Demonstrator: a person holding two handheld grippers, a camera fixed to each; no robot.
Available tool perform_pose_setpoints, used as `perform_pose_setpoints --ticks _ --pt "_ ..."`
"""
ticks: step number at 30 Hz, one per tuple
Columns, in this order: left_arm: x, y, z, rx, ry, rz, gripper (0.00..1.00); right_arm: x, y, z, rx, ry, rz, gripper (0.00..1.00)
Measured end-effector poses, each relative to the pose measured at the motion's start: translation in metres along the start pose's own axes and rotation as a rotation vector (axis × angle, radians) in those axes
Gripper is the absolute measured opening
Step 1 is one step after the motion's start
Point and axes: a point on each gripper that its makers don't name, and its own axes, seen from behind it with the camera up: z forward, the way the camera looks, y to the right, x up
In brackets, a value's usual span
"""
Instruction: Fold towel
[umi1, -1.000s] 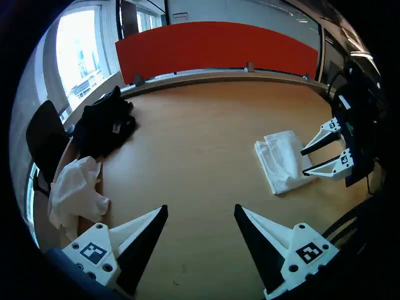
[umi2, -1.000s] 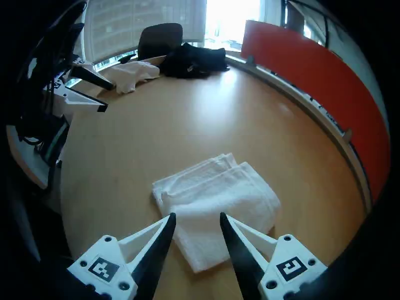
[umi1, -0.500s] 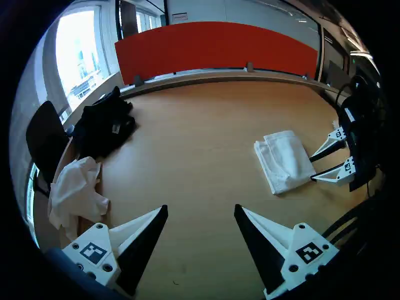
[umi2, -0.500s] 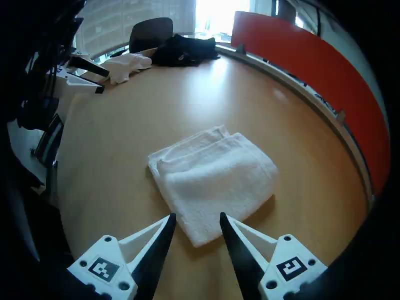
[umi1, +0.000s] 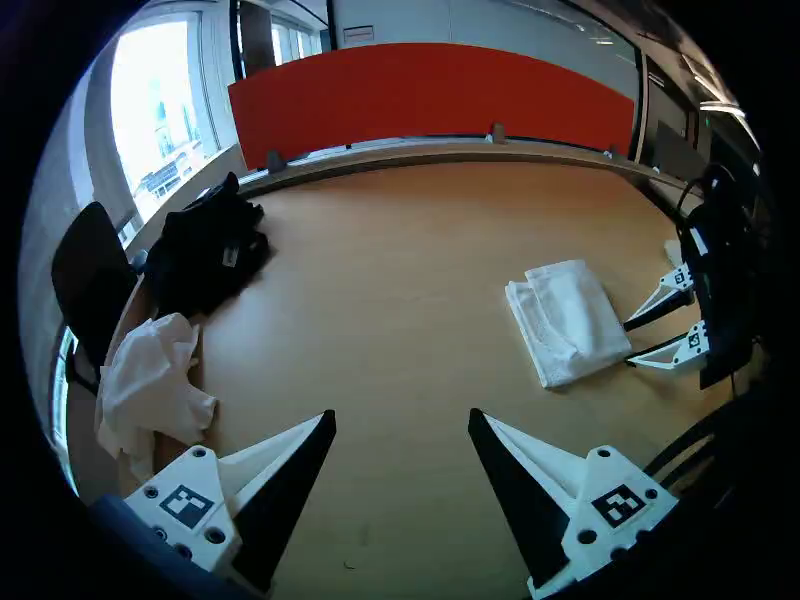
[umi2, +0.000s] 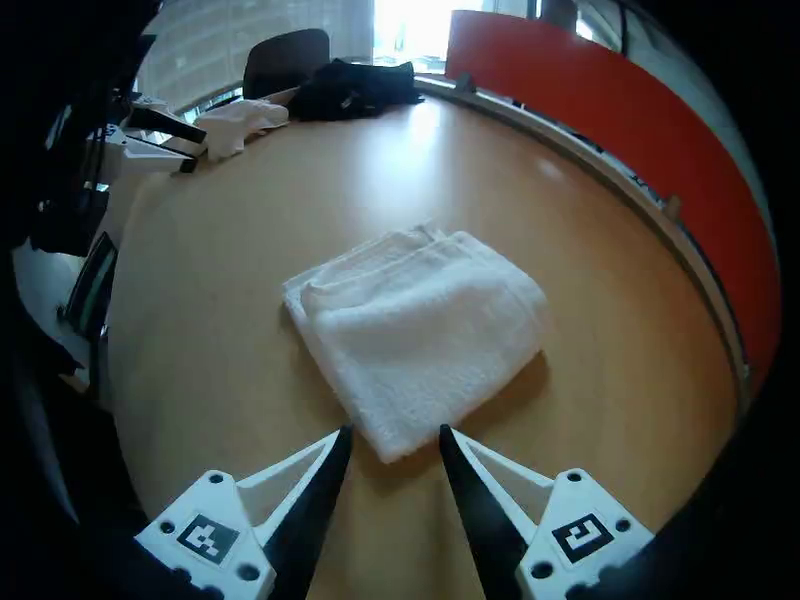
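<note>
Right gripper (umi2: 393, 438) sat narrowly parted and empty, tips just at the near corner of the folded white towel (umi2: 420, 325), which lay flat on the wooden table (umi2: 220, 330). Left gripper (umi1: 400, 418) gaped wide, holding nothing, above the tabletop. Farther off I noted a crumpled white cloth (umi1: 150, 385), a black garment (umi1: 205, 255) and a red partition (umi1: 430, 95).

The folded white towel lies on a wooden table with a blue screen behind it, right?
Not quite: the screen is red, not blue, as the left gripper view shows. The folded white towel does lie on the wooden table.
</note>
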Motion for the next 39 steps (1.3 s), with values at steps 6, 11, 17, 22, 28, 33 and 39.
perform_pose_setpoints --ticks 6,11,17,22,28,33,39 --pt "0.000 0.000 -0.001 0.000 0.001 0.000 0.99 -0.008 -0.001 0.001 0.001 -0.016 0.014 0.56" --pt "0.001 0.000 -0.001 0.000 0.004 -0.001 0.99 -0.011 -0.002 0.002 0.005 -0.017 0.032 0.46" --pt "0.001 0.000 -0.001 0.000 0.005 0.002 0.99 -0.012 -0.004 0.003 0.009 -0.014 0.052 0.29" --pt "0.000 0.000 -0.001 0.001 0.004 0.002 0.99 -0.013 -0.002 0.002 -0.001 -0.014 0.057 0.12" --pt "-0.001 0.000 -0.002 0.001 0.004 0.003 0.99 -0.012 0.004 0.000 -0.029 -0.011 0.063 0.05" --pt "-0.001 0.001 -0.002 -0.001 0.005 0.000 0.99 -0.006 0.007 -0.004 -0.037 0.003 0.062 0.05" --pt "-0.001 0.002 -0.003 -0.004 0.008 -0.001 0.99 0.015 0.013 -0.015 -0.053 0.033 0.047 0.05"
